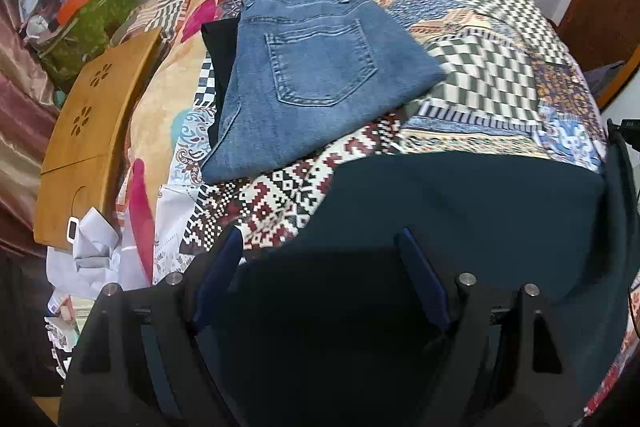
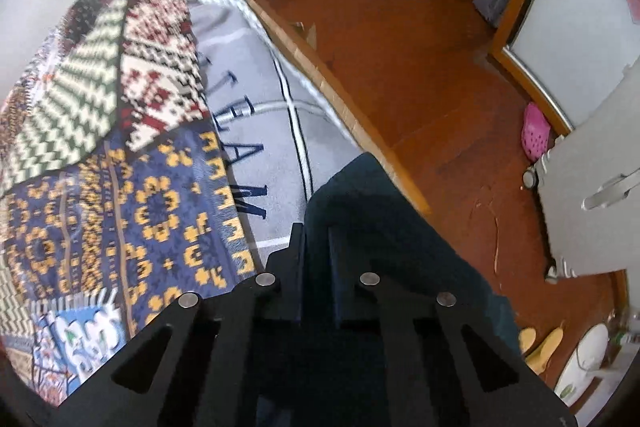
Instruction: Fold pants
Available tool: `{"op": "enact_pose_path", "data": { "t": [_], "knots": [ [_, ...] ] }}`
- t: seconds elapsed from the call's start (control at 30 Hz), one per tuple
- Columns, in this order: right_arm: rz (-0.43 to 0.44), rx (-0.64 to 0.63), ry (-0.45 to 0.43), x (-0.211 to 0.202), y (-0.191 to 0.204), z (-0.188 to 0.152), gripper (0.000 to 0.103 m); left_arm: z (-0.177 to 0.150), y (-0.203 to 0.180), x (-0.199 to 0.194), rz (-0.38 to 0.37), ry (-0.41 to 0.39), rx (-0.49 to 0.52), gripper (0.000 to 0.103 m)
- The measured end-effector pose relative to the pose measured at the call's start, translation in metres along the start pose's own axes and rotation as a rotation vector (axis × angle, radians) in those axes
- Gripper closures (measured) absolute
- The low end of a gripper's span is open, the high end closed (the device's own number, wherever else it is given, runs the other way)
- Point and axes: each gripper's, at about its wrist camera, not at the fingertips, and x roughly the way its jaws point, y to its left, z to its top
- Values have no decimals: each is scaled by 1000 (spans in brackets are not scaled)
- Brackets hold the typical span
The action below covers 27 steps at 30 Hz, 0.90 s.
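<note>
Left tool (image 1: 320, 255) spread over dark pants (image 1: 480, 203); only its view shows folded jeans (image 1: 316, 79). Right tool (image 2: 318, 239) pinches the pants' edge by the floor (image 2: 420, 75).

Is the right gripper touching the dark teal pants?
Touching. The right wrist view shows the right gripper shut on the dark teal pants, fabric pinched between its fingers.

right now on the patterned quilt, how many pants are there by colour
blue denim jeans, folded: 1
black pants, lying partly under the jeans: 1
dark teal pants, nearest the left gripper and pinched at the bed's edge by the right gripper: 1
total: 3
</note>
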Motion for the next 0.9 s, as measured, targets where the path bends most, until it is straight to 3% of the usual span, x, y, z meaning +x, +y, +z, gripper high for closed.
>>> {"op": "enact_pose_path", "data": {
  "t": [0.3, 0.53, 0.7, 0.9],
  "knots": [
    [59, -9, -159, -126, -34, -20, 94, -21, -16, -39, -21, -24, 26, 23],
    [85, -44, -247, -179, -67, -42, 95, -36, -30, -70, -41, -55, 57, 21],
    [84, -28, -240, -174, -86, -62, 95, -47, -32, -78, -35, -52, 60, 20],
    [4, -29, -133, -131, -96, -103, 95, -59, -20, -79, -34, -41, 21, 20]
  ]
}}
